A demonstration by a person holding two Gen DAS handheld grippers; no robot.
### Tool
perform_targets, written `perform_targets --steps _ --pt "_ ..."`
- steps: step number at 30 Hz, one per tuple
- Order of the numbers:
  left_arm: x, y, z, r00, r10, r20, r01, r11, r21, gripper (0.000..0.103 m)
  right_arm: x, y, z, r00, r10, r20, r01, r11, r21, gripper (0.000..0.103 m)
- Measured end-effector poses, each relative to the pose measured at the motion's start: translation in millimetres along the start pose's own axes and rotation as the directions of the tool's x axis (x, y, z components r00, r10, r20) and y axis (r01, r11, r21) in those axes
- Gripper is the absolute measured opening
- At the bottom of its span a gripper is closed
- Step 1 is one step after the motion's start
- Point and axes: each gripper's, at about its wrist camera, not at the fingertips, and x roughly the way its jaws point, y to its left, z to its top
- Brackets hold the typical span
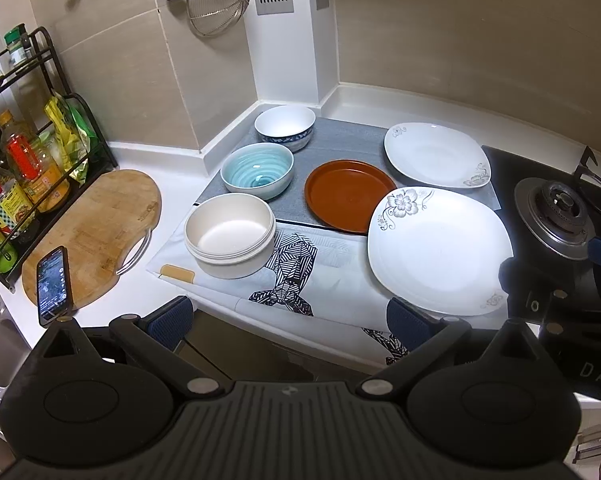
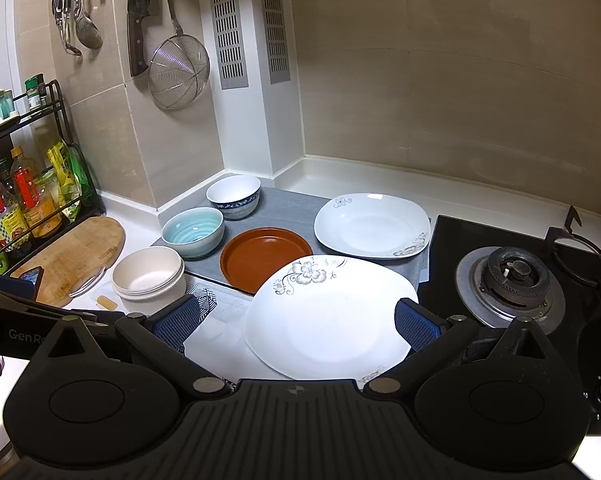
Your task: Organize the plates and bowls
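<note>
Both grippers are hovering at the near edge of the counter with nothing between their fingers. The left gripper (image 1: 288, 320) is holding its jaws wide apart over the patterned cloth (image 1: 300, 264), and the right gripper (image 2: 296, 324) is likewise spread, its blue pads framing the near white plate (image 2: 328, 316) without clearly touching it; whether the right pad is grazing the rim is hard to tell.

That plate is lying partly over the rim of the brown plate (image 2: 264, 260), hiding the brown plate's near right edge. A second white plate (image 2: 372, 226) is sitting farther back on the grey mat (image 2: 288, 208), apart from both.

Three bowls are lining up along the left: the cream bowl (image 1: 230, 236) nearest, the pale blue bowl (image 1: 258, 172) behind it, the blue-patterned white bowl (image 1: 285, 126) farthest, in the corner.

A phone (image 1: 52, 280) is leaning by the wooden cutting board (image 1: 96, 228). The gas burner (image 2: 512, 284) is sitting on the right, its far edge cut off.
</note>
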Motion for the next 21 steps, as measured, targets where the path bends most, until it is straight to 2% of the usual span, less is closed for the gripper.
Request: perform_targets --steps 21 --pt "2.5 5.4 -0.1 1.0 -0.02 0.004 0.02 1.0 0.016 0.103 -0.5 4.7 -1.0 1.0 -0.021 0.002 0.021 1.0 0.009 0.103"
